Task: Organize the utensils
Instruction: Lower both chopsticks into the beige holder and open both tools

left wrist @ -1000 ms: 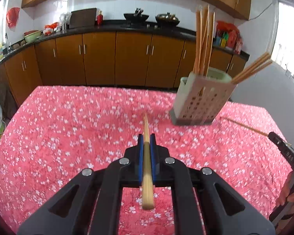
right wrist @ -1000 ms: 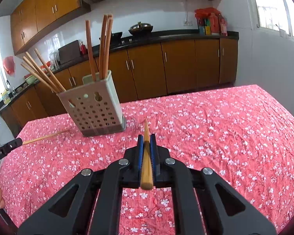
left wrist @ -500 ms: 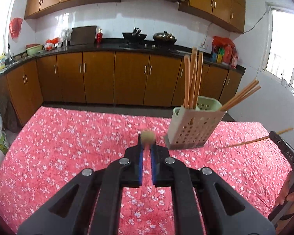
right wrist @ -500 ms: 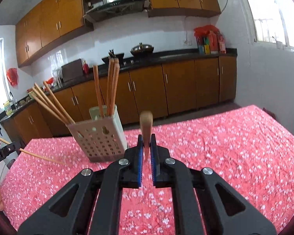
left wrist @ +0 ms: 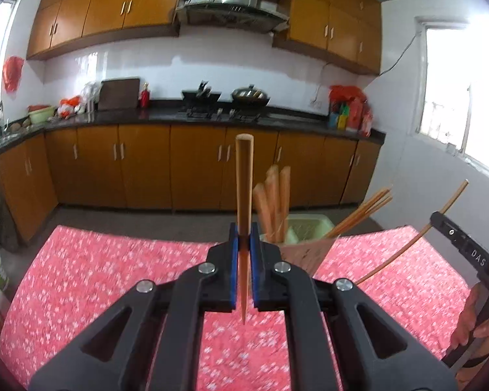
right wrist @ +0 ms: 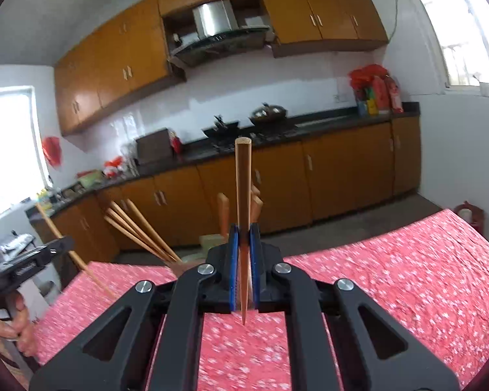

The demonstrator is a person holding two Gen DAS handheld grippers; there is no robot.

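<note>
Each tool, left (left wrist: pixel 243 244) and right (right wrist: pixel 243 244), is clamped on one chopstick (left wrist: pixel 244 185) held upright, thick end up, above the floral surface (left wrist: pixel 114 267), likely so its tip drops straight into the perforated holder (left wrist: pixel 304 252) just beyond.

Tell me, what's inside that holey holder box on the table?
Wooden chopsticks stand in the utensil holder: one upright bunch and another bunch leaning out sideways. Their lower ends and the holder's bottom are hidden, because the left hand-held gripper covers part of it.
</note>
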